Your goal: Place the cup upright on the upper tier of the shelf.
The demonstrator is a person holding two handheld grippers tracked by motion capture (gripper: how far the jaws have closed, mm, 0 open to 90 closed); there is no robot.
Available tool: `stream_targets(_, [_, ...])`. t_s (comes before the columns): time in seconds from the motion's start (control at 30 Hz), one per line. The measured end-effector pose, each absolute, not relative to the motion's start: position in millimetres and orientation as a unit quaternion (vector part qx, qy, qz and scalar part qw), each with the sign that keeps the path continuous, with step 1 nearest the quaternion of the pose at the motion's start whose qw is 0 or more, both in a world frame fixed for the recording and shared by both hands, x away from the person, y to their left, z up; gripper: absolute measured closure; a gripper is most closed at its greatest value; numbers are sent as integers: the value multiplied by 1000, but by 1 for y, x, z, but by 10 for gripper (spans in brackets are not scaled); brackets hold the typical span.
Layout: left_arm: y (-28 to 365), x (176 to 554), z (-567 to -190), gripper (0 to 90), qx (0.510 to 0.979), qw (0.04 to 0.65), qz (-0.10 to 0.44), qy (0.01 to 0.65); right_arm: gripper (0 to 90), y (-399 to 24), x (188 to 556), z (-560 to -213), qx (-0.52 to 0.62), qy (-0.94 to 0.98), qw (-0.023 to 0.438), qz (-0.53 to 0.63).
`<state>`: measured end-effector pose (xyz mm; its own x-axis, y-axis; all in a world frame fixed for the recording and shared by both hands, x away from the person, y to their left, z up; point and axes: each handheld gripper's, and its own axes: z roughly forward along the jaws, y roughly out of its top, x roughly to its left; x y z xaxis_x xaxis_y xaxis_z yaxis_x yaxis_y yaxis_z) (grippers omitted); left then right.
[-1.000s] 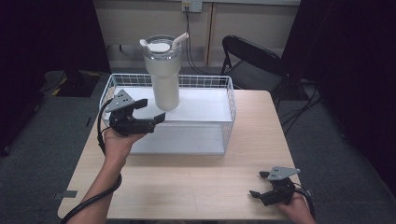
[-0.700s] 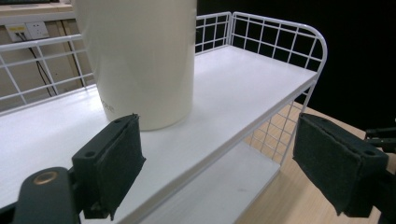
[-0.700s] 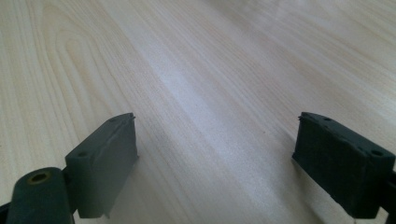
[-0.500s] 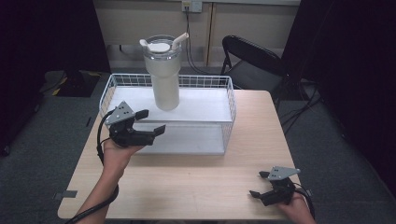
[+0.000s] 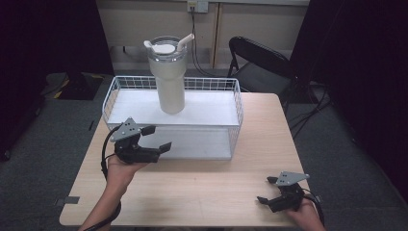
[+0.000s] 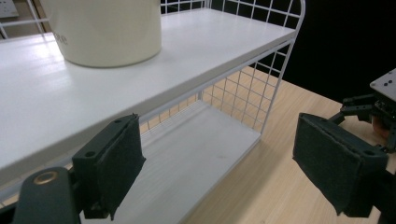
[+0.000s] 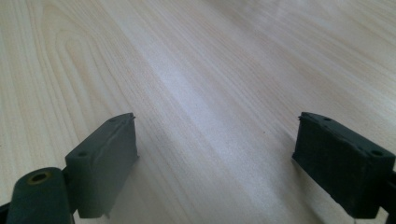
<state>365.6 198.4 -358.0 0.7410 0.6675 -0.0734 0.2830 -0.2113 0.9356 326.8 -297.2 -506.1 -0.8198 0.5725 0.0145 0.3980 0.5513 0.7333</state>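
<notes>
A tall cream tumbler [image 5: 169,77] with a lid and straw stands upright on the top shelf of a white wire rack [image 5: 211,108]. In the high view my left gripper [image 5: 158,137] hovers open in front of the rack's left part, apart from the tumbler, with nothing between its jaws. The left gripper view shows the tumbler's base [image 6: 107,32] on the shelf [image 6: 196,51], beyond its own open left gripper [image 6: 217,168]. My right gripper [image 5: 266,189] rests open low over the table's front right corner; in its own view the right gripper [image 7: 215,163] holds nothing.
The rack's lower shelf [image 6: 196,149] is bare. The wooden table [image 5: 202,187] has free room in front of the rack and between the hands. A black folding chair [image 5: 260,57] stands behind the table's far right. My right gripper [image 6: 373,107] shows far off in the left gripper view.
My left gripper has drawn back from the tumbler, toward the person and lower, still open. The right gripper and the tumbler have not moved.
</notes>
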Motion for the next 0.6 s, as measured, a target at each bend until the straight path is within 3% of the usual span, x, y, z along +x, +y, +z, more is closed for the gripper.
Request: stream_targets(0.6, [202, 359, -390, 153, 757, 544, 162, 325, 125, -297, 327, -506, 278, 873, 114, 384])
